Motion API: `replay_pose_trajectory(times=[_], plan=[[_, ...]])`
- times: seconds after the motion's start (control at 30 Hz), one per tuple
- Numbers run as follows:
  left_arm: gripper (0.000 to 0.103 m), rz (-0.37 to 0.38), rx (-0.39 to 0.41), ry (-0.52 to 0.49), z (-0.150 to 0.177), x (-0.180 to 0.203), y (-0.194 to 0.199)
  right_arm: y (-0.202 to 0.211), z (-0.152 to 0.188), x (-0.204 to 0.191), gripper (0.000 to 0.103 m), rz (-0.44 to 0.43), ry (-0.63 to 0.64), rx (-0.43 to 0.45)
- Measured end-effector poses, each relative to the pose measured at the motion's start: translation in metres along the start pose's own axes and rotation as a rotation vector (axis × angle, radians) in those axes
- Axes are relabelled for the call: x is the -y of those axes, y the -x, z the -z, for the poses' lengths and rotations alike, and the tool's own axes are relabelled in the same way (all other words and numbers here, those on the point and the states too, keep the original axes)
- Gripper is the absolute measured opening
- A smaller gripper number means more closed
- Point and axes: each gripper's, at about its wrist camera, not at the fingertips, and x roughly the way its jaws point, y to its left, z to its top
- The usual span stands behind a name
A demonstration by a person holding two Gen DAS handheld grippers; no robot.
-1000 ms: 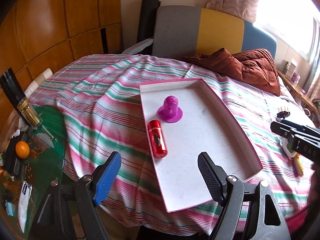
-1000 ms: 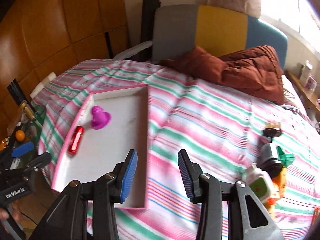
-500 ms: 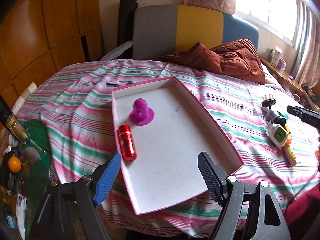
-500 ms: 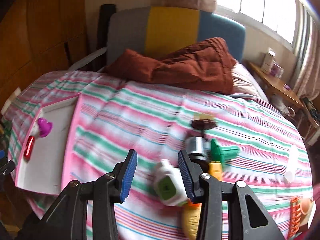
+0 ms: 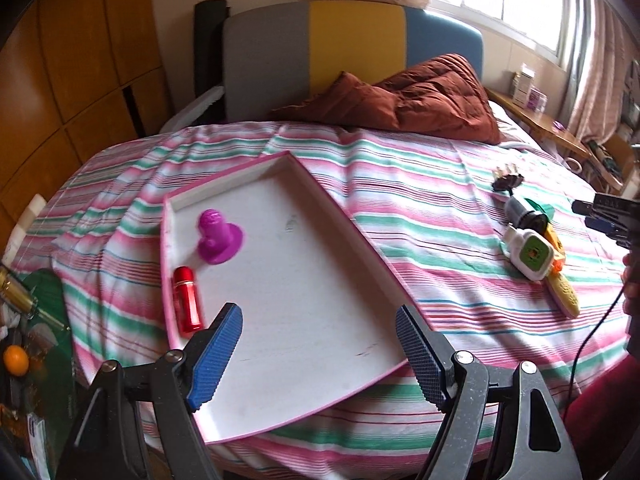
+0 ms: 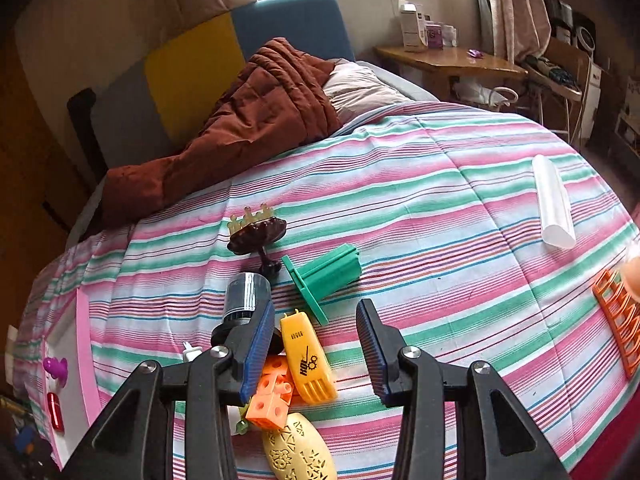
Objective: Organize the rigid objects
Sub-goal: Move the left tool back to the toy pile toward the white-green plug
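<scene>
A white tray with a pink rim lies on the striped bed and holds a purple stopper and a red cylinder. My left gripper is open and empty over the tray's near end. My right gripper is open and empty just above a pile of small objects: a yellow toy, orange cubes, a green flanged piece, a dark cylinder and a brown crown-topped piece. The pile also shows in the left wrist view.
A brown quilt lies at the bed's head. A white tube and an orange rack lie at the bed's right side. A cluttered green table stands left of the bed, a wooden desk beyond it.
My right gripper has swung right from the tray to the pile of small objects and opened wider. My left gripper has shifted right over the tray, still open.
</scene>
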Motion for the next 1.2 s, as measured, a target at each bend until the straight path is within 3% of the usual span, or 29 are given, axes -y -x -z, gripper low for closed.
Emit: replay_pose_trajectory(times=[0.43,0.53,0.83,0.97,1.0,1.07,1.2], plan=[[0.077,0.193,-0.114,-0.136,-0.005,0.081,-0.034,-0.004,-0.002,0.03,0.043,-0.071,-0.19,-0.054],[0.077,0.289,-0.17,-0.1,-0.011,0.096,-0.044,-0.004,-0.002,0.032,0.044,-0.079,-0.202,-0.055],[0.079,0.464,-0.231,-0.018,-0.041,0.156,-0.073,-0.004,-0.003,0.026,0.044,-0.094,-0.179,-0.062],[0.079,0.511,-0.252,0.05,-0.047,0.173,-0.093,-0.003,-0.004,0.028,0.044,-0.103,-0.182,-0.056],[0.083,0.517,-0.249,0.074,-0.048,0.175,-0.097,-0.003,-0.004,0.028,0.044,-0.107,-0.186,-0.053],[0.09,0.507,-0.242,0.1,-0.051,0.178,-0.105,-0.003,-0.005,0.031,0.044,-0.114,-0.196,-0.053],[0.09,0.504,-0.26,0.163,-0.058,0.183,-0.124,-0.004,-0.006,0.035,0.044,-0.126,-0.218,-0.058]])
